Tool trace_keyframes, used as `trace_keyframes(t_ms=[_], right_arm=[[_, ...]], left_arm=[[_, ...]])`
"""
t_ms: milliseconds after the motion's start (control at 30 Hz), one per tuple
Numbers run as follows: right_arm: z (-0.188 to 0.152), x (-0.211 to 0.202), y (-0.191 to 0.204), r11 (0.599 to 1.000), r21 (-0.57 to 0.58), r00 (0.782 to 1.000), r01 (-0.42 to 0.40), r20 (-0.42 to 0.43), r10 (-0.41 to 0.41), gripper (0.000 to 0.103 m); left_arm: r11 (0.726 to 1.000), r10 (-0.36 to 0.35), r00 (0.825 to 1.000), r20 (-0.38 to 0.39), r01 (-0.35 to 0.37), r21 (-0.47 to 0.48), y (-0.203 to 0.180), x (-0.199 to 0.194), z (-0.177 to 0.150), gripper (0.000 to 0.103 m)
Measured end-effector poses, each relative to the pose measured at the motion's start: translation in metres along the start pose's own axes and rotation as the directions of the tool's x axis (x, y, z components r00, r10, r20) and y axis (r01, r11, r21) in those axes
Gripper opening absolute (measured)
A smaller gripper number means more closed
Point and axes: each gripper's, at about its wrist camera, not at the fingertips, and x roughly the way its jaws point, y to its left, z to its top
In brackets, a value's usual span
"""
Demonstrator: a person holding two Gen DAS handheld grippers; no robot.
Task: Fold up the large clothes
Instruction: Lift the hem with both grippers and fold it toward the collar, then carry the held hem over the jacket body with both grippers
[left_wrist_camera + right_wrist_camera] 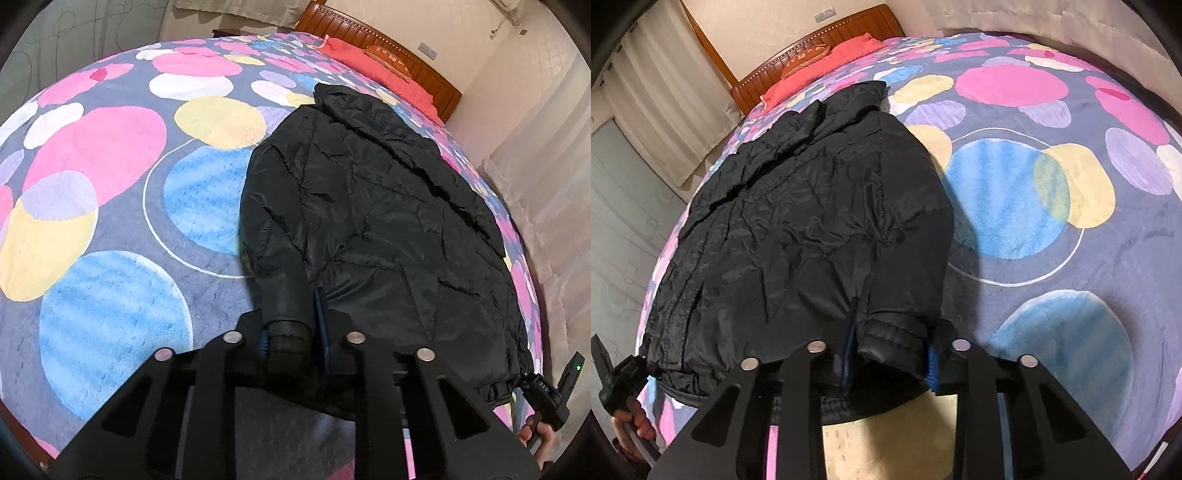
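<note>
A black quilted jacket (pixel 373 206) lies flat on the bed's circle-patterned blanket (pixel 110 229), collar toward the wooden headboard (pixel 388 48). The left gripper (pixel 288 343) pinches one cuff and the right gripper (pixel 894 354) pinches the other. An orange pillow (pixel 388 59) by the headboard carries writing too blurred to read.
</note>
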Motion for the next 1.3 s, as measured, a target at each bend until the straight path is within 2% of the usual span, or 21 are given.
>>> trace_keyframes(t_ms=[133,333,867,1033,1300], right_arm=[[0.001,-0.006,-0.001,0.999,0.013,1.000,-0.030,0.007,0.029,0.020],[0.001,-0.020,0.000,0.997,0.022,0.997,-0.070,0.022,0.070,0.017],[-0.014,-0.079,0.002,0.974,0.012,0.973,-0.224,0.050,0.223,0.014],[0.001,-0.084,0.004,0.944,0.054,0.944,-0.327,0.068,0.323,0.013],[0.046,-0.086,0.027,0.874,0.056,0.873,-0.482,0.114,0.474,0.013]], left_arm=[[1.000,-0.010,1.000,0.020,0.010,-0.002,-0.001,-0.008,0.001,0.014],[0.999,-0.053,0.998,0.042,0.053,-0.013,0.003,-0.027,0.001,0.013],[0.996,-0.092,0.993,0.075,0.093,-0.010,0.004,-0.108,-0.026,0.012],[0.986,-0.159,0.981,0.109,0.163,-0.030,-0.002,-0.117,-0.001,0.012],[0.973,-0.230,0.962,0.148,0.231,0.008,-0.024,-0.121,0.048,0.012]])
